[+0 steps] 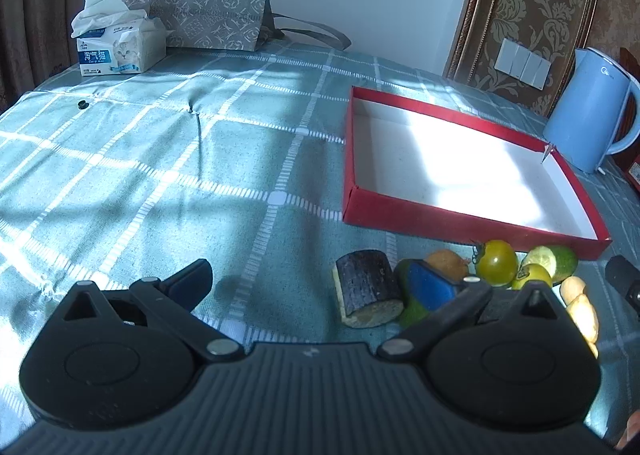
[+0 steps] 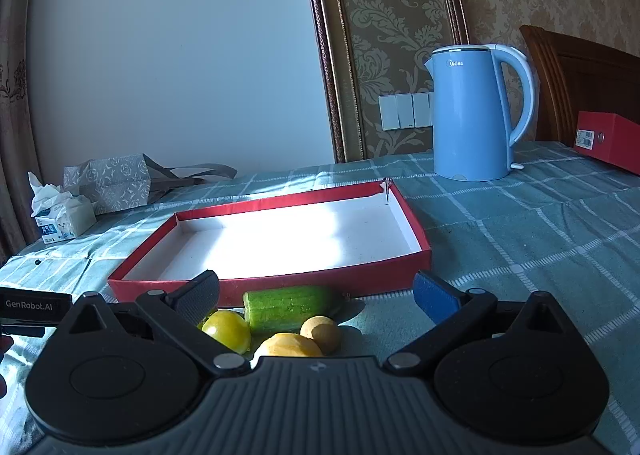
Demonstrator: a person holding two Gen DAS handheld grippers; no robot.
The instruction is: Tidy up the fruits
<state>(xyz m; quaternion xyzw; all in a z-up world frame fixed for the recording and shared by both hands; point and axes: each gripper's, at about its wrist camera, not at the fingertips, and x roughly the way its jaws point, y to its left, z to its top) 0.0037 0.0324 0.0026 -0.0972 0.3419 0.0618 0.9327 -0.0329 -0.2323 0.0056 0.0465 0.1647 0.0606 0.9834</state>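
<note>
Left half of the tabletop (image 1: pixel 140 175) is lying open, wide passage there. Fruit cluster is crowding the near wall of the red tray (image 2: pixel 280 285): cucumber piece (image 2: pixel 290 307) is sitting just beside that wall. Kettle (image 2: pixel 472 115) is standing behind the tray's far right corner. Tissue box (image 1: pixel 120 51) and bag (image 1: pixel 200 15) are sitting at the far left edge.

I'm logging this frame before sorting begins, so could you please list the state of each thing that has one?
Red box: lidless, nothing inside.
Kettle: upright, lid shut.
Cucumber piece: lying outside the box.
Tissue pack: open, tissue sticking out.
Left gripper: open.
Right gripper: open.
</note>
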